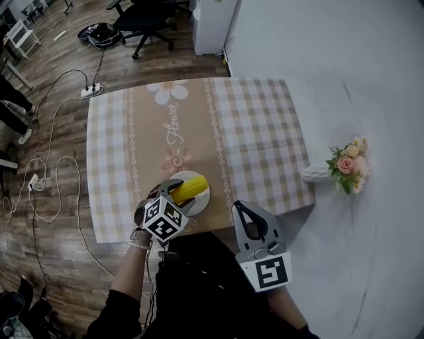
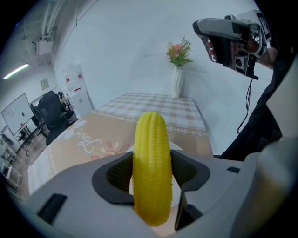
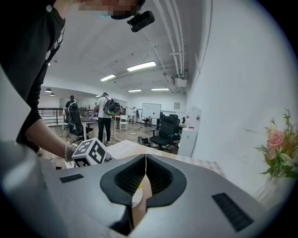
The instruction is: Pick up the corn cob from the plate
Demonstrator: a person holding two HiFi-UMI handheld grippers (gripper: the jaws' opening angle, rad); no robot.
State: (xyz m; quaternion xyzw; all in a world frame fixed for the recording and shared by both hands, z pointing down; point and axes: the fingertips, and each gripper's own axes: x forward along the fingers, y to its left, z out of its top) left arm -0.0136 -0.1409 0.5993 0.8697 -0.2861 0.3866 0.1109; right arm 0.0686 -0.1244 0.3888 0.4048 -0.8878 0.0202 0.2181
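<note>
A yellow corn cob (image 2: pixel 152 167) stands between the jaws of my left gripper (image 2: pixel 152 174), which is shut on it. In the head view the corn cob (image 1: pixel 191 190) lies over the white plate (image 1: pixel 203 198) near the table's front edge, with the left gripper (image 1: pixel 173 193) at its near end. I cannot tell whether the cob still touches the plate. My right gripper (image 1: pixel 245 213) hovers to the right of the plate, off the table's front edge, shut with nothing in it; its jaws (image 3: pixel 145 179) meet tip to tip.
The table (image 1: pixel 252 132) has a checked and beige flower cloth. A white vase of flowers (image 1: pixel 344 165) stands off its right edge by the wall. Office chairs (image 1: pixel 142 20) and floor cables (image 1: pixel 46 165) lie beyond the table's far and left sides.
</note>
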